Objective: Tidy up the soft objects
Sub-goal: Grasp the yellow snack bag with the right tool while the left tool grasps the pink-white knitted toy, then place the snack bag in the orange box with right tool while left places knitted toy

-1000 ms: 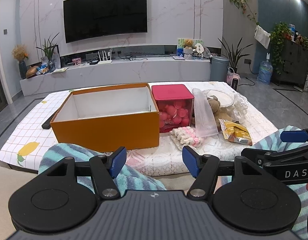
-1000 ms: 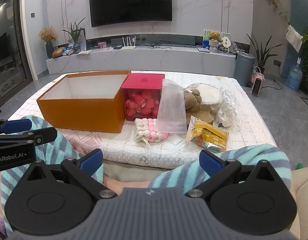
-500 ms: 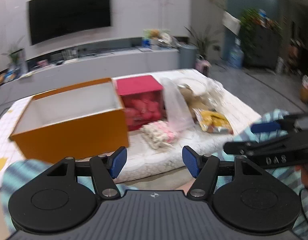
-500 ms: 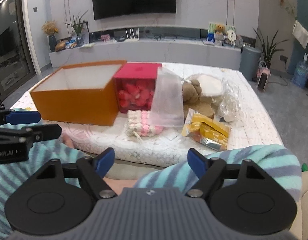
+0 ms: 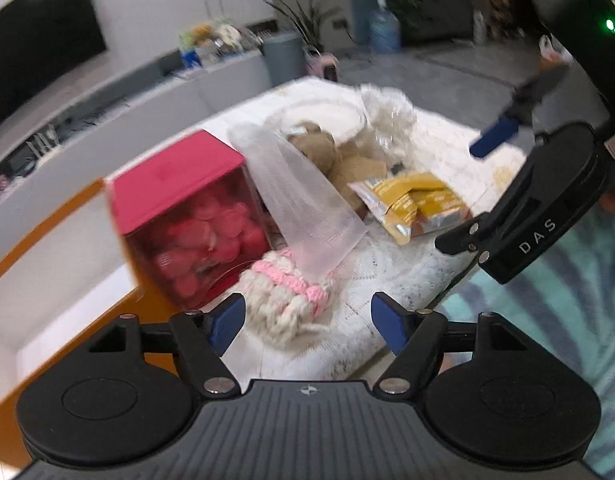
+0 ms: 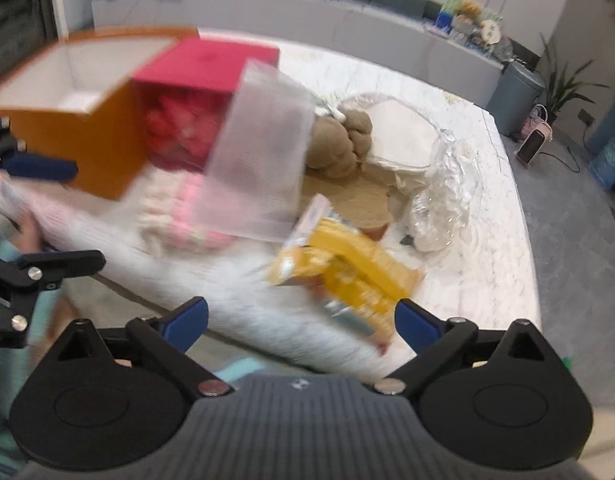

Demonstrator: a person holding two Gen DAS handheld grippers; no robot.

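Observation:
A pink-and-white knitted piece (image 5: 283, 300) lies on the white tablecloth (image 5: 391, 276), just ahead of my left gripper (image 5: 307, 322). That gripper's jaws are opening and touch nothing. A clear plastic bag (image 5: 303, 208) leans over the knit and against the red box (image 5: 179, 176). A brown plush bear (image 5: 319, 148) sits behind it. My right gripper (image 6: 303, 326) hovers over the yellow snack packet (image 6: 347, 276). Its jaws are opening wide and the pads do not press on the packet. Both views are blurred.
An open orange box (image 6: 103, 152) stands left of the red box (image 6: 207, 64). Crumpled clear plastic (image 6: 443, 200) and a white round cushion (image 6: 399, 132) lie at the back right. Striped teal fabric (image 5: 547, 320) on the person borders the table's near edge.
Both grippers have swung forward and down over the table's items, and the left view has rolled. The right jaws narrowed, then spread again. The left jaws stand a little wider.

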